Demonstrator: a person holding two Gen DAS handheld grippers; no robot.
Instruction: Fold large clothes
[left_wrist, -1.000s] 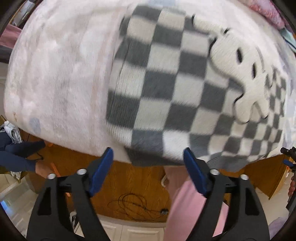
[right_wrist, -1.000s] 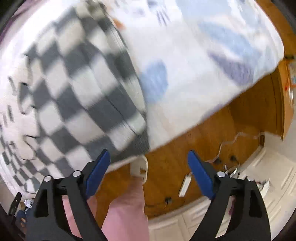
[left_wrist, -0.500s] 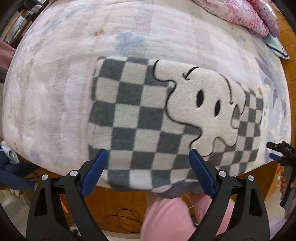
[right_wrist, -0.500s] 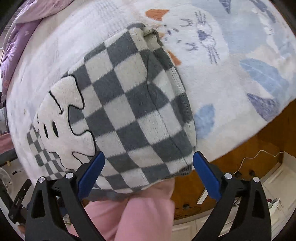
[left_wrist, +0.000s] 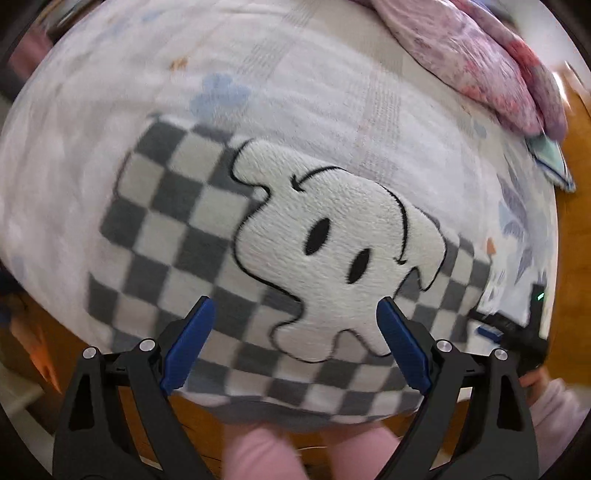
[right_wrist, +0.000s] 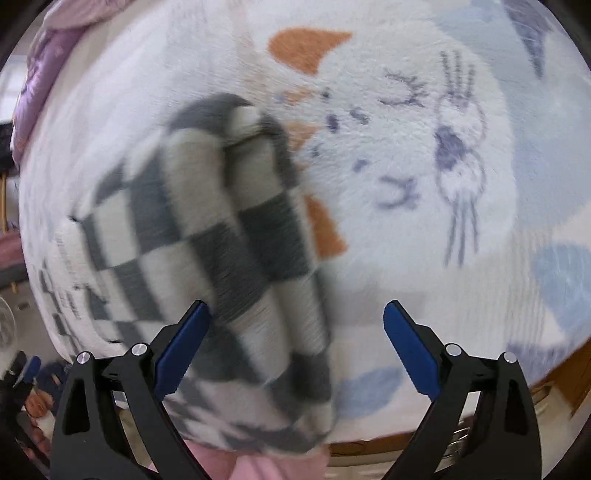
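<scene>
A grey-and-white checkered fleece garment (left_wrist: 173, 236) with a white cartoon dog face (left_wrist: 332, 251) lies folded on the bed near its front edge. My left gripper (left_wrist: 295, 343) is open and empty, hovering over the garment's near edge. My right gripper (right_wrist: 295, 343) is open and empty over the garment's right end (right_wrist: 236, 236), which shows stacked folded layers. The right gripper also shows at the right edge of the left wrist view (left_wrist: 513, 328).
The bed has a pale plush blanket (right_wrist: 424, 155) with a cat drawing. A pink floral quilt (left_wrist: 487, 62) lies at the back right. A wooden bed frame (left_wrist: 576, 229) runs along the edge. My pink-clad legs (left_wrist: 266, 454) are below the bed edge.
Both grippers have risen and moved forward over the bed, so the garment now lies further under them. The garment itself looks still. Both stay open.
</scene>
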